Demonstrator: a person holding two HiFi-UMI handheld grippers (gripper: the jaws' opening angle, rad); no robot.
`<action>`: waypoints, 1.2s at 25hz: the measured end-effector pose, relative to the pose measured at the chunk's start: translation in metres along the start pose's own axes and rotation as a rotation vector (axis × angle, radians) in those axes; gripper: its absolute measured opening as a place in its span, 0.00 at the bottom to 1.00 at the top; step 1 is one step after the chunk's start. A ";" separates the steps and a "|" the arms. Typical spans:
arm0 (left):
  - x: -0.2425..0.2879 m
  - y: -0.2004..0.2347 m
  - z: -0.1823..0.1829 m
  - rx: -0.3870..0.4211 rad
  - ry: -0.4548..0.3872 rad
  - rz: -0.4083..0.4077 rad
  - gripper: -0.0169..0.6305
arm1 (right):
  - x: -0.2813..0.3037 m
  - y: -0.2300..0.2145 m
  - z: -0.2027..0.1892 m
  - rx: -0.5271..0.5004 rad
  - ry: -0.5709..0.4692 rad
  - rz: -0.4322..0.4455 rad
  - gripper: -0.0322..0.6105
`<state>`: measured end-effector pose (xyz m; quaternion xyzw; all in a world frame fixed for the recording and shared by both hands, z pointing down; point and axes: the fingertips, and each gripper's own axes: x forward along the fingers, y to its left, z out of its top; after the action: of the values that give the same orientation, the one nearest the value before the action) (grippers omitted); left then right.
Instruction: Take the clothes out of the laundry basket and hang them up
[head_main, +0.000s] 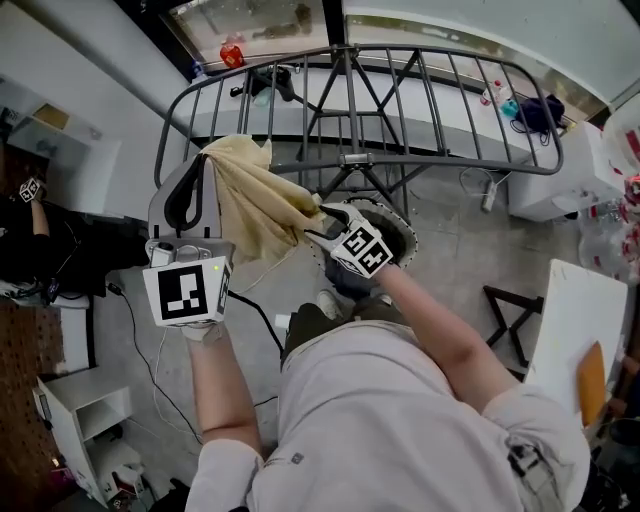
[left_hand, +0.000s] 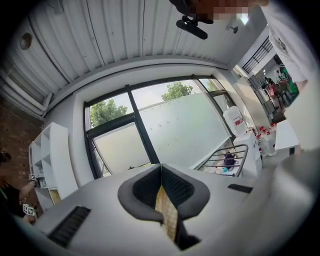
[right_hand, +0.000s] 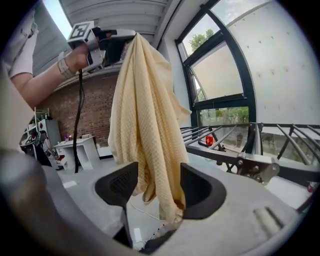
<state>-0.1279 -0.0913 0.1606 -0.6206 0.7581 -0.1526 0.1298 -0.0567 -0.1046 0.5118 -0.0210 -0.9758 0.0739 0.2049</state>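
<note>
A pale yellow waffle-weave cloth (head_main: 255, 205) hangs in the air in front of the grey drying rack (head_main: 350, 100). My left gripper (head_main: 203, 158) is shut on its top corner, and a strip of the cloth (left_hand: 166, 215) shows pinched between the pads. My right gripper (head_main: 318, 228) is at the cloth's lower end, above the round laundry basket (head_main: 403, 232). In the right gripper view the cloth (right_hand: 145, 125) dangles between the parted pads of my right gripper (right_hand: 157, 185), which is open. My left gripper (right_hand: 117, 42) holds the cloth up at the top of that view.
The rack's bars (right_hand: 240, 145) run close by on the right. A white shelf unit (head_main: 80, 420) stands at the lower left, a dark folding stool (head_main: 510, 310) and a white table (head_main: 575, 330) at the right. A cable (head_main: 255, 310) lies on the floor.
</note>
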 end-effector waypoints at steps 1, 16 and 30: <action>0.001 0.003 0.004 -0.002 -0.007 0.005 0.03 | 0.009 0.000 0.001 -0.007 0.012 0.005 0.43; 0.008 0.003 0.036 -0.068 -0.082 -0.002 0.03 | 0.016 -0.047 -0.027 0.054 0.130 -0.161 0.07; 0.003 -0.040 -0.047 -0.011 0.089 0.063 0.03 | -0.253 -0.182 -0.005 0.119 -0.175 -0.722 0.07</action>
<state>-0.1109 -0.0983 0.2195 -0.5895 0.7832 -0.1720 0.0972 0.1751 -0.3017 0.4439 0.3425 -0.9282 0.0550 0.1347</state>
